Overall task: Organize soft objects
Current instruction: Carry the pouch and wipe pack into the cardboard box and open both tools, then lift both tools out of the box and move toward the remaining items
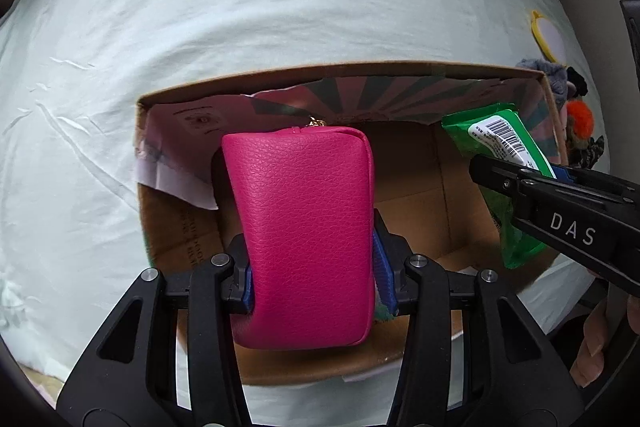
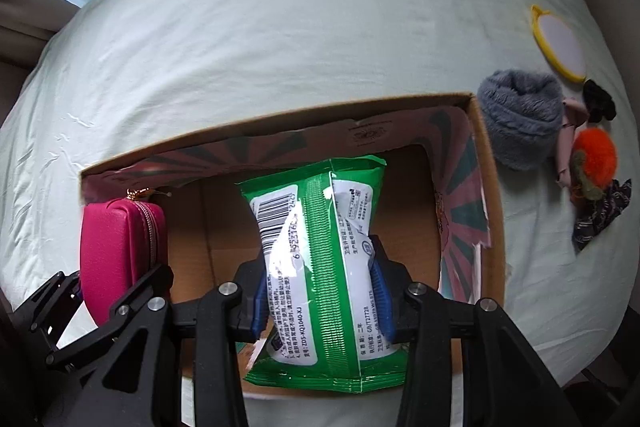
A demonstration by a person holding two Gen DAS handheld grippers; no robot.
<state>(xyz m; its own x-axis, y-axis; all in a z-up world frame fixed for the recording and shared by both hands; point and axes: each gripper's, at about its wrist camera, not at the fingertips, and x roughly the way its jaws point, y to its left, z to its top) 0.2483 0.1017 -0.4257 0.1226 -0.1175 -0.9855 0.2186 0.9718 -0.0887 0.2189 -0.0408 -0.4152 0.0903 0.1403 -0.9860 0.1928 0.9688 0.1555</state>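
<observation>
We see soft, even daylight in both views, bright on the pale bed sheet point(image 1: 280, 7) and free of hard shadows. Inside the cardboard box point(image 2: 486, 163) the light drops and the floor sits in mild shade. A white glare streak crosses the green wipes packet point(image 2: 316, 267), washing out part of its print. Fisheye distortion bends the box edges and curves the sheet, and dark vignetting fills the corners. The centre stays sharp; the rims soften slightly.
</observation>
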